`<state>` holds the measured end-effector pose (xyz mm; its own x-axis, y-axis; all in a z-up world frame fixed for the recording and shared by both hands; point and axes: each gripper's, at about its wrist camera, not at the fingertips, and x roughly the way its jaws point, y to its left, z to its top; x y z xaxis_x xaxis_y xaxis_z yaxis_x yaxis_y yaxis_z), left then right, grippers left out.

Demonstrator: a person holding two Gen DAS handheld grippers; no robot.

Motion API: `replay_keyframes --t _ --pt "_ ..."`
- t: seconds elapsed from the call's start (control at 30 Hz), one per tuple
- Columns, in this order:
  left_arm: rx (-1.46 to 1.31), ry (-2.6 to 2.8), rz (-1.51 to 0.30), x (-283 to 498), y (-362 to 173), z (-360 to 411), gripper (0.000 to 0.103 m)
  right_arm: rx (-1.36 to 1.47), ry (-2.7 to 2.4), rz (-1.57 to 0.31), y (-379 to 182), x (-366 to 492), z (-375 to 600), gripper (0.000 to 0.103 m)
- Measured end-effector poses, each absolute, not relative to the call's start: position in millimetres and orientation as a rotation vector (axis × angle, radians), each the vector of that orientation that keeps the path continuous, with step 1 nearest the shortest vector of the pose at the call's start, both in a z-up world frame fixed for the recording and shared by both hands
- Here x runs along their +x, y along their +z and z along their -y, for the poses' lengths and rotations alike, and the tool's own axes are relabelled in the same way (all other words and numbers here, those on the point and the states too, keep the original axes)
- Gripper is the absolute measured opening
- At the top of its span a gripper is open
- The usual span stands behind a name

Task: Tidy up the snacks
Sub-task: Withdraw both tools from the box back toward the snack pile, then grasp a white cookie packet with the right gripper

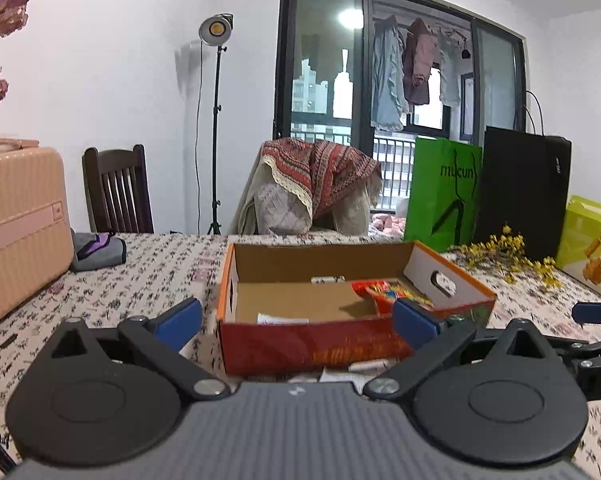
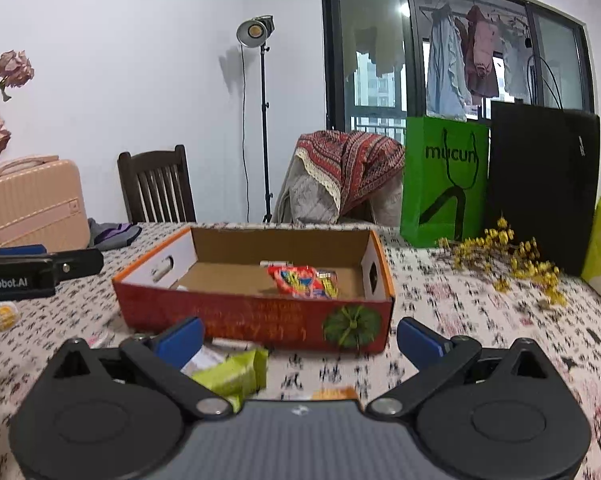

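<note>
Both my claws are spread wide and empty, left gripper [image 1: 296,322] and right gripper [image 2: 300,340] facing the box [image 2: 256,320], one red packet [image 2: 300,280] inside; next I'd pick the green packet [image 2: 236,374] lying before it

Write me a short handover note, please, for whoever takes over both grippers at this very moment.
Left gripper: open, empty, facing the cardboard box.
Right gripper: open, empty, just short of the box's near wall.
Done: a red snack packet lies inside the box, with a small white item near the back wall.
Left: a green packet and an orange one lie on the tablecloth before the right gripper; white packets lie in front of the box. The green one looks nearest to take next.
</note>
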<state>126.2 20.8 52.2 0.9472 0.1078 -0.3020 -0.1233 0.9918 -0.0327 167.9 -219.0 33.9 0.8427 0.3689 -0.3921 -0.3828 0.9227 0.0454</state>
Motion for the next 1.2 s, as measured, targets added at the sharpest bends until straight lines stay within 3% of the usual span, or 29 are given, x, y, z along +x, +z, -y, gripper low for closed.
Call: replay_keyframes --t 1.2 --pt "-0.108 0.086 -0.429 81.7 0.2 -50.0 0.103 -0.018 0.399 -0.624 -21.0 144.7 228.4 0.103"
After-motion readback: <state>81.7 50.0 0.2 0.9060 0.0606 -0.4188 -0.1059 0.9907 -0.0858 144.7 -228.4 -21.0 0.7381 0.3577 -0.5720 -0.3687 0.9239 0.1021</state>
